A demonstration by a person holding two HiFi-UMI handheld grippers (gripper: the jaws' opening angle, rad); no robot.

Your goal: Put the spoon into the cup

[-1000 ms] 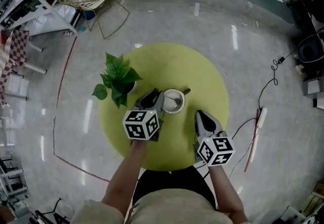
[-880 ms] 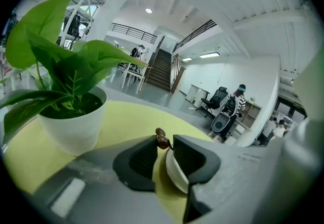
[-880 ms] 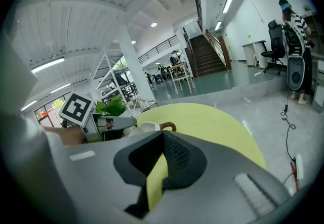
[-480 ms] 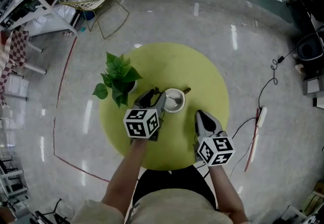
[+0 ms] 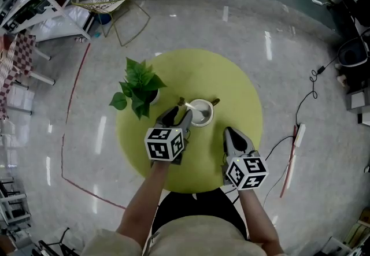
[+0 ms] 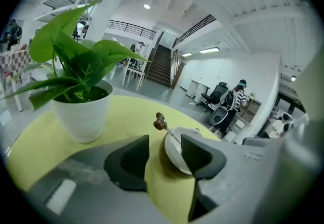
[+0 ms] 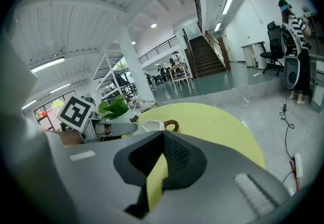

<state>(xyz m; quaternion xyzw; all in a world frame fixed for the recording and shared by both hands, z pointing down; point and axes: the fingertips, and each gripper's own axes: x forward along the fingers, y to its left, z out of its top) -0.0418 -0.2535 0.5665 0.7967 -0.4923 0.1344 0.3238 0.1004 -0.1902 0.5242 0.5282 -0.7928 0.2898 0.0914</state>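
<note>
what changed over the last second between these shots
The fingers of the left gripper have just been opening and let go of the spoon, which now stands in the cup, handle leaning out on the potted plant side. Nothing sits between the fingers. Right gripper, cup and plant stayed put.

The cup (image 5: 200, 112) stood upright just above the centre of the head view. It was round and white inside, with a small brown handle at its upper right. The spoon (image 6: 161, 123) rested in it, its thin shaft leaning over the rim toward the upper left and ending in a brown knob. Its bowl, seemingly down inside, could not be seen.
</note>
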